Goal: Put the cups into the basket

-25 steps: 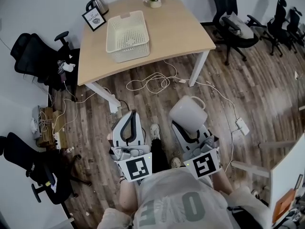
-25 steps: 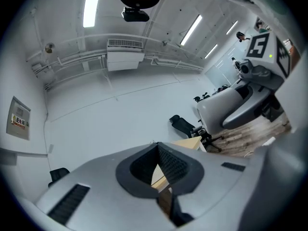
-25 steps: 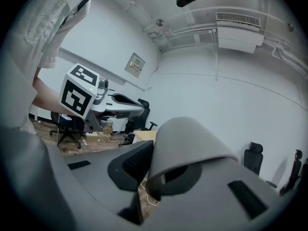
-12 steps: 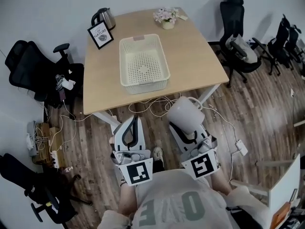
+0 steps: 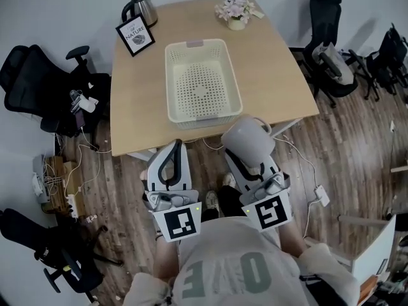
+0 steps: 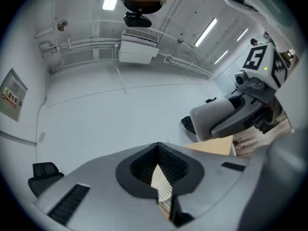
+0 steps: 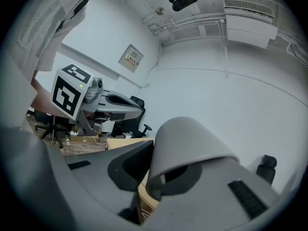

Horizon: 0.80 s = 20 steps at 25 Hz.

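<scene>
**Mug Gripped Near Basket**

The right gripper (image 5: 250, 160) is clamping a grey mug (image 5: 247, 140) at 5 o'clock from the perforated basket (image 5: 204, 116), which is sitting on the table (image 5: 137, 101). The left gripper (image 5: 173, 148), jaws together and holding nothing, is hovering at 7 o'clock.

We count one pale grey ceramic cup (image 5: 247, 140) and one cream perforated plastic basket (image 5: 204, 116), the basket toward twelve o'clock in the head view. There are two grey handheld grippers, the left gripper (image 5: 174, 150) and the right gripper (image 7: 144, 186). On the one light wooden table (image 5: 274, 75) stand one steel kettle (image 5: 145, 8), one black-framed sign (image 5: 135, 35) and one small flower pot (image 5: 236, 11). We make out at least four black office chairs: a chair (image 5: 29, 85) at ten o'clock, a chair (image 5: 54, 250) at eight, and a chair (image 5: 328, 40) and a chair (image 5: 390, 56) toward two.
</scene>
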Each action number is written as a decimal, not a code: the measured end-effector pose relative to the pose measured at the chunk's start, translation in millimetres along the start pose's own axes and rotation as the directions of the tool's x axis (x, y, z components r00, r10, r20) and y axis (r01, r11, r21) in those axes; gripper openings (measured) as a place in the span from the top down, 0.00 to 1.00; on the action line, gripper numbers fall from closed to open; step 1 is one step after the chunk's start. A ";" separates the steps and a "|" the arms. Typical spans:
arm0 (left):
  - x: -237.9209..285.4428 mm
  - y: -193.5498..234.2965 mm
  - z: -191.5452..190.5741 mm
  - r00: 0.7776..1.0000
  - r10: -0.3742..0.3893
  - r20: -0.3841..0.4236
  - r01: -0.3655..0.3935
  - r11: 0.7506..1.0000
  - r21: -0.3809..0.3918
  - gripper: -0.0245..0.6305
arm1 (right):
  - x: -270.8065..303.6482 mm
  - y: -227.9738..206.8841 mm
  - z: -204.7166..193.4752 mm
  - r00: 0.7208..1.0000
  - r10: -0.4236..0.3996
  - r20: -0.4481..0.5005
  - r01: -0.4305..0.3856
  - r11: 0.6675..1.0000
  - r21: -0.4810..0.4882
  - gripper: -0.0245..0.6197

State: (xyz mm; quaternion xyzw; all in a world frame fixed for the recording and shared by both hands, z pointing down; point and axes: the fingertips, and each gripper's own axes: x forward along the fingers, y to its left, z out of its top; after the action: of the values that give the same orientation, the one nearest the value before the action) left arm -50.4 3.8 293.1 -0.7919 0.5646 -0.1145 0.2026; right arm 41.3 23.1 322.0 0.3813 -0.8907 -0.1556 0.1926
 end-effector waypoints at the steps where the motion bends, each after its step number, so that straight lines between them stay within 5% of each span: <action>1: 7.7 0.5 -1.8 1.000 -0.002 -0.005 0.002 1.000 0.003 0.96 | 6.1 -7.3 -2.9 1.000 -0.002 -0.002 0.002 1.000 0.003 0.91; 20: 212.5 46.1 -43.0 0.994 0.033 -0.107 -0.028 0.998 0.055 0.96 | 147.4 -151.6 -54.9 0.998 0.065 0.015 -0.066 0.996 0.053 0.91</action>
State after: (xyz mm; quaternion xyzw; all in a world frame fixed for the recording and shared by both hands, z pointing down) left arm -35.6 -217.2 300.6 -0.7701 0.5834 -0.1692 0.1947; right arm 66.9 -193.1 338.9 0.3558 -0.9078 -0.1279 0.1812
